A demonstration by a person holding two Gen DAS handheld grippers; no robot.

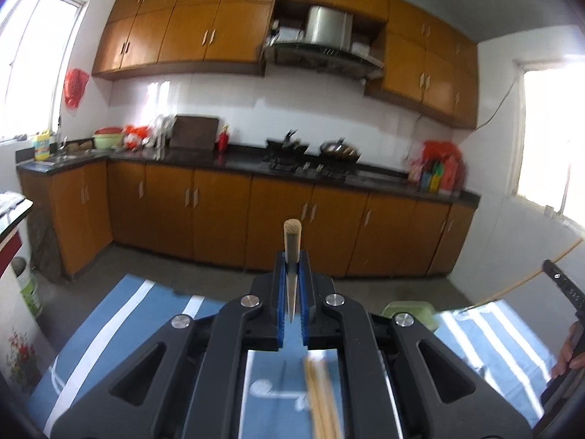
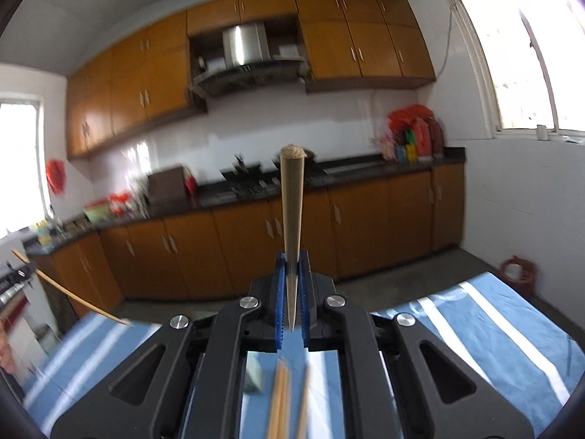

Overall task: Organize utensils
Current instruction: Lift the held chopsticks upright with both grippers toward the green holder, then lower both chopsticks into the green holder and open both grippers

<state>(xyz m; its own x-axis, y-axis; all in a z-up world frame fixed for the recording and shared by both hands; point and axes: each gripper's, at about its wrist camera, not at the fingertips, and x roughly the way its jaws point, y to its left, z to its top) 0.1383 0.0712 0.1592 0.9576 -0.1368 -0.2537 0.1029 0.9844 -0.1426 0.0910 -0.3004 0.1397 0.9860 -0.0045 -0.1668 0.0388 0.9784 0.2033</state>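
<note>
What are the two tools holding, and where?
Each holds one chopstick near its thin tip: the left tool grips a chopstick, and the right tool another chopstick.

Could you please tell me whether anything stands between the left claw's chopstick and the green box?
Nothing visible does. The left claw is shut on the chopstick above the blue cloth. The green box lies to its right, partly hidden behind the claw's body, with only open air between.

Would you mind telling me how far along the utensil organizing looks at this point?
Nothing looks sorted yet. In hand: the left gripper and right gripper each clamp one chopstick. Left: more chopsticks lie loose on the blue cloth.
</note>
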